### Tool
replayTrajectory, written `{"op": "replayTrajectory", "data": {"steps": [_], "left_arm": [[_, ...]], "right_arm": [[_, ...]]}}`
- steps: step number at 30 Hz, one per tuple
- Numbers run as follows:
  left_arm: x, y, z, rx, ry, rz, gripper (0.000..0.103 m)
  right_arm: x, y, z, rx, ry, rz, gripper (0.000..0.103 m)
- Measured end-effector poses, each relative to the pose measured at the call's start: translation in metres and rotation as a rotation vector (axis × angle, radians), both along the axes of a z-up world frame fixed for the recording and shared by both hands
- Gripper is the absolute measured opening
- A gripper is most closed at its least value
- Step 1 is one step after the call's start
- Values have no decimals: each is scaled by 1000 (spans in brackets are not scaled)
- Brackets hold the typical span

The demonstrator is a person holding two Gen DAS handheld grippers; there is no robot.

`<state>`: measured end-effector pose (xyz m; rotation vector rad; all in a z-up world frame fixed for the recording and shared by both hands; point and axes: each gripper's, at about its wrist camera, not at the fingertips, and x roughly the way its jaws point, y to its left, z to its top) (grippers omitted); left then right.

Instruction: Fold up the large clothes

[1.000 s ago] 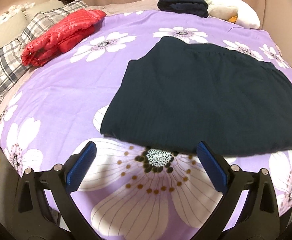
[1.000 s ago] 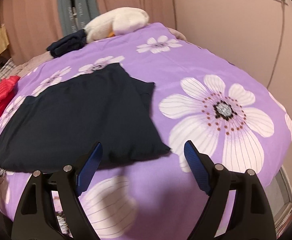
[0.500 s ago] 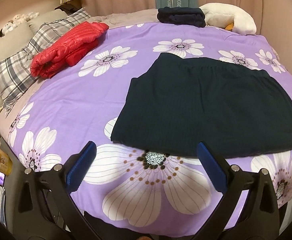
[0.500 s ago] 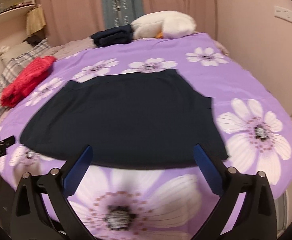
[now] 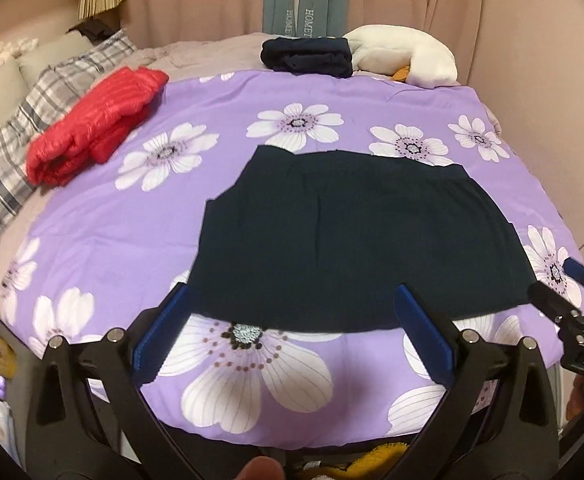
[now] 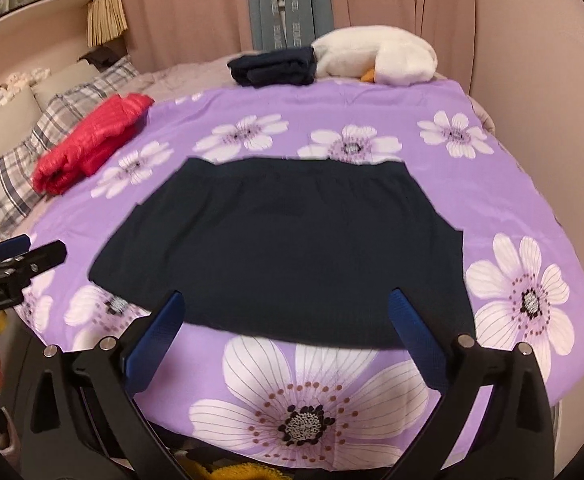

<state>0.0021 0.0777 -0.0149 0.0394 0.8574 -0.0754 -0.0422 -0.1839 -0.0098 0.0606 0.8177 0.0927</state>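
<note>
Dark garment (image 5: 351, 240) now lies flat near bed (image 5: 92, 240) front edge, released; both hand-held grippers (image 5: 292, 332) (image 6: 292, 328) wide, empty, pulled back; next fold pending.

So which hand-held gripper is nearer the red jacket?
Left. The left hand-held gripper sits toward the side of the bed with the red jacket; the right hand-held gripper is farther across.

A dark navy garment (image 5: 351, 240) lies on a purple, white-flowered bedspread (image 5: 132, 240), a red jacket (image 5: 96, 124) beside a grey plaid pillow (image 5: 20, 136).
</note>
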Motion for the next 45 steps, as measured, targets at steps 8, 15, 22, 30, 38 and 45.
{"op": "replayTrajectory", "data": {"steps": [8, 15, 22, 30, 38, 45], "left_arm": [[-1, -23, 40, 12, -6, -49, 101], [-10, -36, 52, 10, -5, -56, 101], [-9, -33, 39, 12, 35, -38, 101], [-5, -29, 34, 14, 51, -21, 101], [-4, -31, 32, 30, 57, -27, 101], [-4, -33, 32, 38, 58, -30, 101]], "right_arm": [[-7, 4, 54, -7, -17, -16, 102], [-13, 5, 72, -17, 12, -5, 102], [-12, 5, 58, -16, 59, -3, 102], [-13, -3, 59, -2, 54, -23, 102], [-12, -3, 56, -9, 67, -23, 102], [-11, -3, 53, -11, 74, -28, 102]]}}
